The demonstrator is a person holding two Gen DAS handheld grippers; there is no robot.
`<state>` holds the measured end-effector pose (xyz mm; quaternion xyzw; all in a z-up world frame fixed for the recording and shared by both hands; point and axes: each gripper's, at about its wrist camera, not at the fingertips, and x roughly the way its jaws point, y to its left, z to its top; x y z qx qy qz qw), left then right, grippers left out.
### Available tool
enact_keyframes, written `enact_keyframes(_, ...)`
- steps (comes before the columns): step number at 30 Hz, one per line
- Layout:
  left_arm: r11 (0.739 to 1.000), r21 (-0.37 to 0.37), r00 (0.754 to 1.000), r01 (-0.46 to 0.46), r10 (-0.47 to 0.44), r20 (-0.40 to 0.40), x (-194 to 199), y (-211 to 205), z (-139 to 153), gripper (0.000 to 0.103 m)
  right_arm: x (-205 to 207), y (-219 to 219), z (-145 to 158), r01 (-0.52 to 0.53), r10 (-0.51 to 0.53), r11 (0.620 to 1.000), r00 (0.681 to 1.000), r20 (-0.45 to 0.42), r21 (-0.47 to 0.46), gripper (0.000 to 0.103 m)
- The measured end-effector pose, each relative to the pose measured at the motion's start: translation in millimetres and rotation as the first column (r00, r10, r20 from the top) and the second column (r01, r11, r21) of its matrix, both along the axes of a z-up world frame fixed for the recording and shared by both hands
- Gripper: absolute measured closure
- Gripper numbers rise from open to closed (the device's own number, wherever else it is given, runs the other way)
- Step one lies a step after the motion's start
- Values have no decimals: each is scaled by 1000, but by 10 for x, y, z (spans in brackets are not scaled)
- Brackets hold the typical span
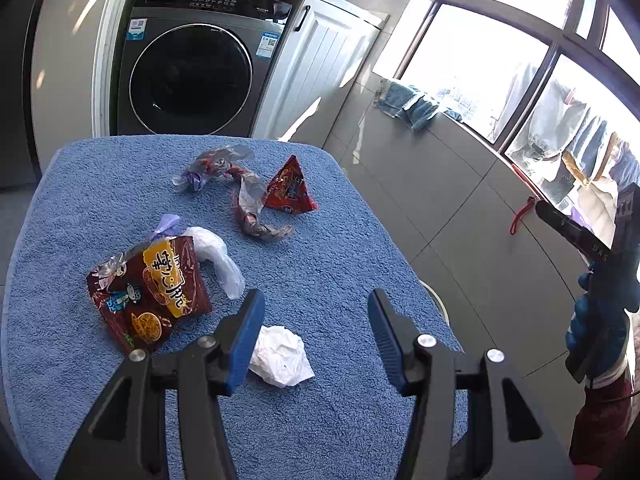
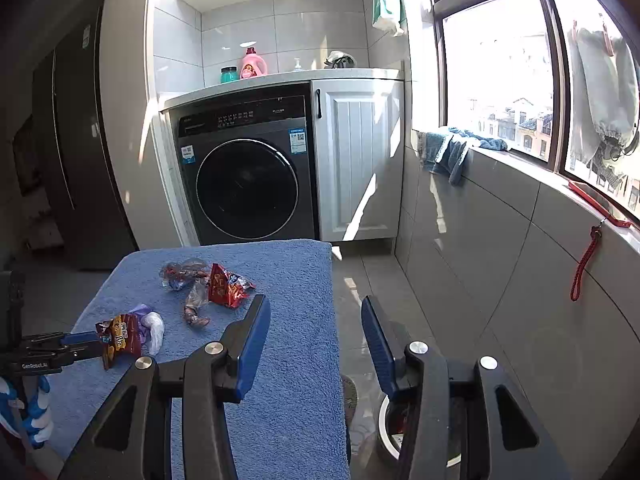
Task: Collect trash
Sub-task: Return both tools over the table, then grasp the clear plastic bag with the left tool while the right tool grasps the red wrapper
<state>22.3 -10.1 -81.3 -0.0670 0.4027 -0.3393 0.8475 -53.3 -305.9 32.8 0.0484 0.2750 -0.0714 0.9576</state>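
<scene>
A laundry corner in bright sun. A dark front-loading washing machine [image 2: 248, 176] sits under a white counter, with a wide window [image 2: 500, 68] along the right wall. In front of it stands a small table covered by a blue towel [image 1: 320, 240], and the trash lies scattered on that towel.

Farthest back are a red triangular snack packet [image 1: 291, 188] and two twisted clear wrappers [image 1: 216, 166]. Nearer, on the left, a brown snack bag [image 1: 152, 292] lies flat with a white plastic scrap [image 1: 218, 258] touching its right edge. Nearest of all is a crumpled white tissue [image 1: 282, 356].

The left gripper [image 1: 316, 328] hangs over the near part of the table with its jaws spread wide and nothing between them — the tissue sits just below and slightly left of their gap, against the inner side of the left finger. The right gripper [image 2: 316, 336] is likewise spread and empty, held past the table's right edge above a small bin [image 2: 394, 424] on the floor.

The left gripper is plainly nearer; a short drop forward should bracket the tissue.
</scene>
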Motion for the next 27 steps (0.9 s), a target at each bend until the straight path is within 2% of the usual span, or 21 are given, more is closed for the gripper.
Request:
enact_keyframes(7, 1000, 3, 996, -22, 22, -89, 381, -83, -273, 51, 223, -33, -133, -11, 11, 1000, 999, -41, 9, 57)
enact_keyframes(17, 984, 113, 968, -138, 158, -197, 1033, -166, -743, 51, 569, -280, -555, -8, 15, 998, 992, -129, 58, 57)
enact_keyframes(21, 976, 140, 956, -166, 194, -218, 1183, -155, -860, 51, 816, -320, -735, -43, 56, 996, 985, -166, 81, 57)
enact_keyframes(27, 962, 206, 956, -177, 218, -196, 1361, -291, -902, 51, 1245, -157, -934, -140, 158, 984, 969, -189, 106, 57)
